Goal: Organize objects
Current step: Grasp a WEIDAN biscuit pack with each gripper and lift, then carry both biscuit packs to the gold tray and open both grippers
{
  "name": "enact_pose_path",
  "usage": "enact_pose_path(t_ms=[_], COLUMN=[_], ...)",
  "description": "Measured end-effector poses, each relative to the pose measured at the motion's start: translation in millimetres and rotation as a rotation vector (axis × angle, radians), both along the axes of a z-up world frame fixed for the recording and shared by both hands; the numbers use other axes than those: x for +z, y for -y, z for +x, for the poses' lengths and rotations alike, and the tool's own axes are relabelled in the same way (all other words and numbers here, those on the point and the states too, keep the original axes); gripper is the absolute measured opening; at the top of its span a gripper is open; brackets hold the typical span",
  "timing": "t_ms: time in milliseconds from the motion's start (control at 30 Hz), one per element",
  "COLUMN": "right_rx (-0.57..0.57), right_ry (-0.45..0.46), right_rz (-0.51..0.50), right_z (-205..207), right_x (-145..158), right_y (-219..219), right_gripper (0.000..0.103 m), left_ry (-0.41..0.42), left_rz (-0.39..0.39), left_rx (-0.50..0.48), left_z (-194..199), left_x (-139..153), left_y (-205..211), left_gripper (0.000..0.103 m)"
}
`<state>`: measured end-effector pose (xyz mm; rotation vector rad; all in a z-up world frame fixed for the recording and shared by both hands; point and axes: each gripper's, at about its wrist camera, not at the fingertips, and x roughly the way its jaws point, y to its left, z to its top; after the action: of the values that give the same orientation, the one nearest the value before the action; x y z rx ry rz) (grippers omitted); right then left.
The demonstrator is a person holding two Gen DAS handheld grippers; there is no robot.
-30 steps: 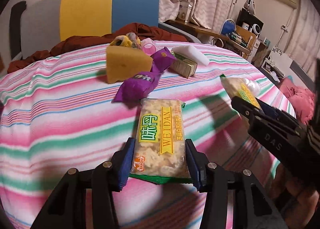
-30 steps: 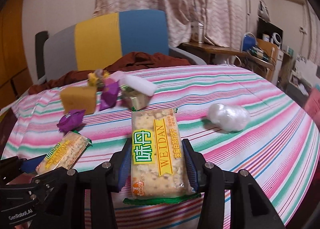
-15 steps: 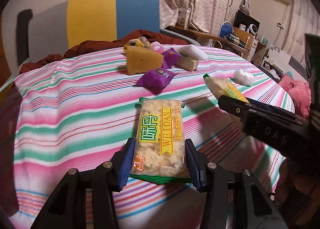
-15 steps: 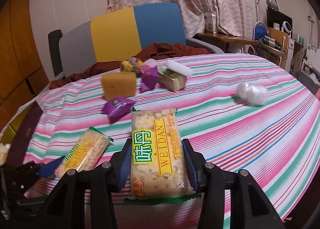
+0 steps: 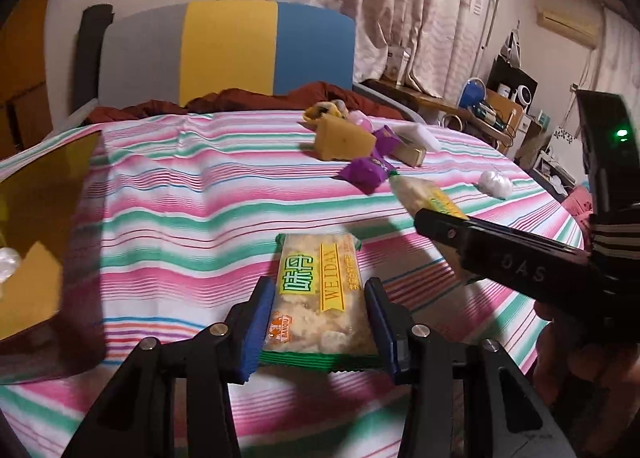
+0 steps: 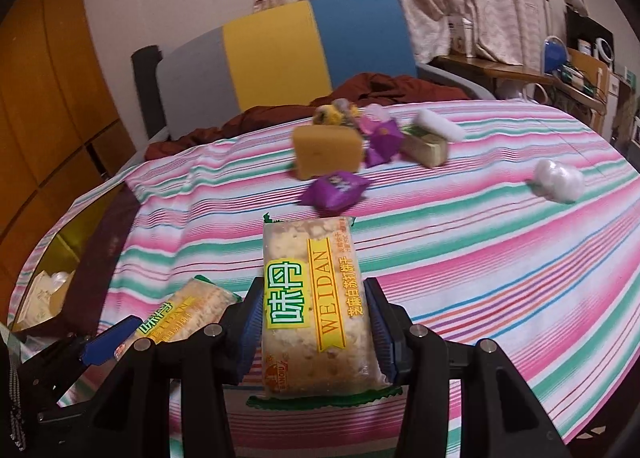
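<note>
Left wrist view: my left gripper [image 5: 316, 322] clamps a cracker packet [image 5: 320, 298] by its long sides; the jaws have just been closing a little on it, blue pads pressed to the wrapper.
Packet axis: it runs straight out along my fingers, label up, far end hanging free above the striped tablecloth [image 5: 180, 198].
Container: an amber, see-through box [image 5: 44, 218] sits at the table's left edge, to the left of my left gripper and nearer it than the right one. I judge that is where the packets go.
Right gripper [image 6: 316, 334]: holds a second cracker packet [image 6: 312, 306] the same way, lengthwise, jaws narrow on it.
Hand pose: both grippers tilt downward over the table, side by side, the left one lower left in the right wrist view.
Unsorted pile: sponge [image 6: 326, 150] and purple sachets [image 6: 336, 190] lie well beyond both packets.
</note>
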<state>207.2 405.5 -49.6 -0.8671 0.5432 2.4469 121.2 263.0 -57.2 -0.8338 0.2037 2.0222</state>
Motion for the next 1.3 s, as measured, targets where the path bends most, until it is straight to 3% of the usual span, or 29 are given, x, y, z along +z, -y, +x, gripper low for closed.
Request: enact_pose_path(t_ms=[267, 333, 433, 567, 633, 700, 733, 867, 967, 1133, 1300], right_rx=[0.024, 0.007, -0.014, -0.028, -0.032, -0.035, -0.037, -0.037, -0.027, -0.005, 0.021], right_ry=[0.015, 0.02, 0.023, 0.025, 0.026, 0.027, 0.028, 0.032, 0.039, 0.047, 0.05], right_rz=[0.015, 0.01, 0.003, 0.001, -0.002, -0.004, -0.005, -0.014, -0.014, -0.021, -0.018], right_z=[-11.3, -9.0, -5.4, -0.9, 0.6, 1.1, 1.5, 0.9, -1.9, -9.8, -17.4], right_x=[3.1, 2.2, 1.4, 1.2, 0.4, -0.8, -1.4, -4.3, -6.1, -10.2, -9.7], right_y=[16.2, 14.8, 10.2, 6.2, 4.6, 4.7, 4.5, 4.8, 7.6, 15.1, 24.1], right_gripper=[0.048, 0.048, 0.048, 0.048, 0.048, 0.048, 0.048, 0.048, 0.048, 0.048, 0.048], left_ry=[0.031, 0.007, -0.029, 0.036, 0.041, 0.013, 0.001, 0.047, 0.079, 0.023, 0.021], left_rz=[-0.049, -0.058, -0.121, -0.136, -0.147, -0.146, -0.142, -0.116, -0.052, 0.02, 0.013], left_rx=[0.004, -0.003, -0.018, 0.009, 0.014, 0.012, 0.011, 0.014, 0.047, 0.134, 0.272], left_z=[-5.6, -3.1, -0.2, -11.3, -15.3, -15.7, -15.3, -21.1, -29.0, -57.4, -106.4], left_x=[-14.6, -14.7, -17.7, -23.9, -25.4, -24.6, -23.1, -18.0, -2.9, 35.4, 46.7], left_y=[12.0, 9.9, -3.2, -13.5, -19.4, -21.5, -21.2, -14.3, -1.5, 23.2, 54.4], left_gripper=[0.043, 0.043, 0.05, 0.07, 0.071, 0.06, 0.047, 0.046, 0.046, 0.046, 0.046])
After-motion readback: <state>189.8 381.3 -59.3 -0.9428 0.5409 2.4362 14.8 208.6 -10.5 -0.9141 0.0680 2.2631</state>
